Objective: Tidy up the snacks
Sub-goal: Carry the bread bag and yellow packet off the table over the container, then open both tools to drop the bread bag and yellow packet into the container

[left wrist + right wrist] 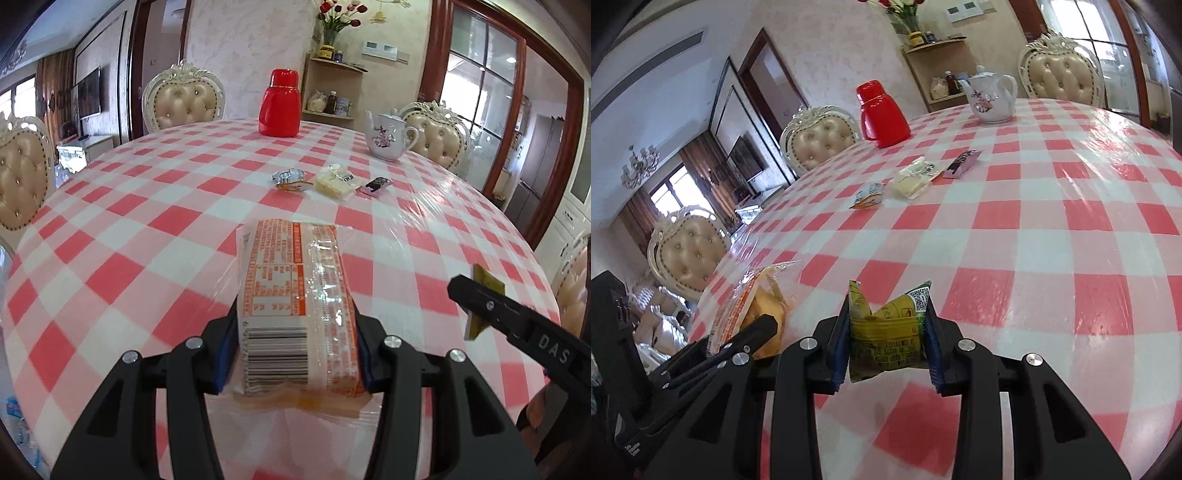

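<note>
1. Wide bare stretch of red-white checked tablecloth (155, 229) ahead, w/ room to pass.
2. Mid-table row blocks: small crinkled white-orange packet (290, 179), clear-wrapped pale-yellow snack (334, 181), dark purple-edged bar (375, 184).
3. Red plastic thermos (281, 103) & white floral ceramic teapot (388, 134) stand at far edge.

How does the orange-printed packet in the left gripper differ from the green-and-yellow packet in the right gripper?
The orange-printed clear-wrap packet is long and blocky; the green-and-yellow foil packet is short and crumpled. The orange one shows a barcode and sticks out far past the left gripper; the green one shows a QR code and barely clears the right gripper. Both are clamped between gripper pads above the checked tablecloth.
</note>
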Demonstrator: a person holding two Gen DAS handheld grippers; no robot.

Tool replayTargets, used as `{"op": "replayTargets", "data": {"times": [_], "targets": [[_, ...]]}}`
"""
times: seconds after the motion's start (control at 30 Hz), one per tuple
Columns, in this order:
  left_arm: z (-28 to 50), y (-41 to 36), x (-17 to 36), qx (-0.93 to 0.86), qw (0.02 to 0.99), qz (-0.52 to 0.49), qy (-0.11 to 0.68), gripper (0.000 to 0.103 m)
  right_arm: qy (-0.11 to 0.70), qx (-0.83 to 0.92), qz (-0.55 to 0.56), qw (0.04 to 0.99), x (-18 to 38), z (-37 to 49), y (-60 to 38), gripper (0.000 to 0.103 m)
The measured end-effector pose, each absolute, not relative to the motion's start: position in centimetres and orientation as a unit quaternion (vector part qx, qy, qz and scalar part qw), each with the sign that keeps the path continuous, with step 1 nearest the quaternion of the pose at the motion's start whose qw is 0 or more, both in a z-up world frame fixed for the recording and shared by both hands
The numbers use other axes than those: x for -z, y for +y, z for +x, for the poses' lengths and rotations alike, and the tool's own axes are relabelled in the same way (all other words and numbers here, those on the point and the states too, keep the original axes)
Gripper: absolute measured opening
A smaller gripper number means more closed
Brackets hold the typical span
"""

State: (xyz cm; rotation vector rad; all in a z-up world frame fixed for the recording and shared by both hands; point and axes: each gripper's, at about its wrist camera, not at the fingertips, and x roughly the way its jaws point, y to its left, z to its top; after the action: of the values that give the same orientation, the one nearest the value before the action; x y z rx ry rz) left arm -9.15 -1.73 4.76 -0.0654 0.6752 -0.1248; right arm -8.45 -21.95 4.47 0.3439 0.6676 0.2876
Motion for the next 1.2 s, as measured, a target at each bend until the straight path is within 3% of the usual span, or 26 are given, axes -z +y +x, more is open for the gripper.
{"op": "replayTargets", "data": {"times": [0.97,1.07,1.2], "targets": [[-20.8,12.9,-6.1,-0.014,0.946,-0.003,0.323,0.051,0.333,-0.286,-0.008,0.898,-5.6,-16.8,-5.1,0.034],[-21.3,13.9,-6.7,-0.02,0.948,0.008,0.318,0.031,0.32,-0.298,-0.031,0.899,-5.7,-17.9,-3.2,0.034],[-20.6,16.1,-6.1,-0.007,0.94,-0.003,0.341,0.032,0.328,-0.299,-0.033,0.895,-5.2,-17.4,-2.3,0.034]]}}
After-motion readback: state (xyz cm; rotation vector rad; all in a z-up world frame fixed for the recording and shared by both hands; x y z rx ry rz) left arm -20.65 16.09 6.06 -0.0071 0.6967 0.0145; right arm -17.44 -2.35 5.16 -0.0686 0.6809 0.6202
